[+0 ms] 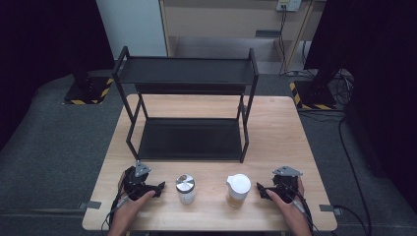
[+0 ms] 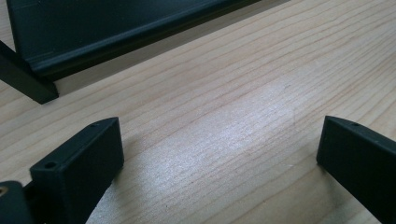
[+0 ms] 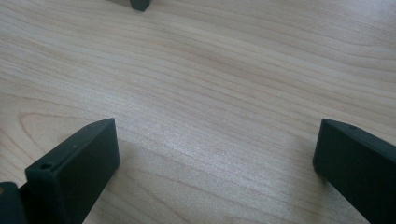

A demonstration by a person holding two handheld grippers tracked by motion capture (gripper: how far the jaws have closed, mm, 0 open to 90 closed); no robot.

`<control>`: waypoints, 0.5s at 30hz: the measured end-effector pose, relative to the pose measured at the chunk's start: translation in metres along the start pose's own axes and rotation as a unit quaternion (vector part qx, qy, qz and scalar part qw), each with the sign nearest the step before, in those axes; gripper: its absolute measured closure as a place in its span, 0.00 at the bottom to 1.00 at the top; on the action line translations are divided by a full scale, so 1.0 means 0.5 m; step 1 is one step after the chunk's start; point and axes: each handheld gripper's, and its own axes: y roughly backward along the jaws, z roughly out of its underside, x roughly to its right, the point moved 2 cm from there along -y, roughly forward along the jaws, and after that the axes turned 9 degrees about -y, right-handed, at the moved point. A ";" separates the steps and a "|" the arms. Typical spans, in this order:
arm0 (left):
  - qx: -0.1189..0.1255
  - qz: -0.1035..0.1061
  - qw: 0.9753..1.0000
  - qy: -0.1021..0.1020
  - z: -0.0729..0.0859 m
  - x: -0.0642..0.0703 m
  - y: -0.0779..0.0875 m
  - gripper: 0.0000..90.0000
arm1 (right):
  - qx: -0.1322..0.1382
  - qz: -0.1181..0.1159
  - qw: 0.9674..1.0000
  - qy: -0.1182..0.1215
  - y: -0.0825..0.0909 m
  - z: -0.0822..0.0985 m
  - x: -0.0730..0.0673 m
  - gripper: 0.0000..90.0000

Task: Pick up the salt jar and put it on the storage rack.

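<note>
Both your left tool (image 1: pixel 158 188) and right tool (image 1: pixel 261 191) rest released on the tabletop (image 1: pixel 206 216); grasp the likely light, rigid white-lidded cup (image 1: pixel 238 191) around its body.

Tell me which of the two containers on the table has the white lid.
The container beside the right gripper has the white lid and a yellowish body. The jar near the left gripper has a shiny silver metal lid instead.

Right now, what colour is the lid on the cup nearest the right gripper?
White lid on the cup; clearest in the high view.
</note>
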 end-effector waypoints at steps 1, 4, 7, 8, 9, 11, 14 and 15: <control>0.000 0.000 1.000 0.000 0.000 0.000 0.000 0.00 | 0.000 0.000 1.000 0.000 0.000 0.000 0.000 0.01; 0.000 0.001 1.000 0.000 0.000 -0.001 0.000 0.00 | 0.000 0.000 1.000 0.000 0.000 0.000 0.000 0.02; 0.000 0.001 1.000 -0.001 0.000 -0.001 0.000 0.00 | 0.000 0.000 1.000 0.000 0.000 0.000 0.000 0.01; 0.000 0.001 1.000 -0.001 0.000 -0.001 0.000 0.00 | 0.000 0.000 1.000 0.000 0.000 0.000 0.000 0.01; 0.000 0.001 1.000 -0.001 0.000 -0.001 0.000 0.00 | 0.000 0.000 1.000 0.000 0.000 0.000 0.000 0.01; 0.001 0.002 1.000 -0.001 0.000 -0.002 0.000 0.00 | 0.000 0.000 1.000 0.000 0.000 0.000 0.000 0.01; 0.001 0.003 1.000 -0.002 0.000 -0.003 0.000 0.00 | 0.000 0.000 1.000 0.000 0.000 0.000 0.000 0.02; 0.001 0.005 1.000 -0.005 0.000 -0.003 0.000 0.00 | 0.000 0.000 1.000 0.000 0.000 0.000 0.000 0.02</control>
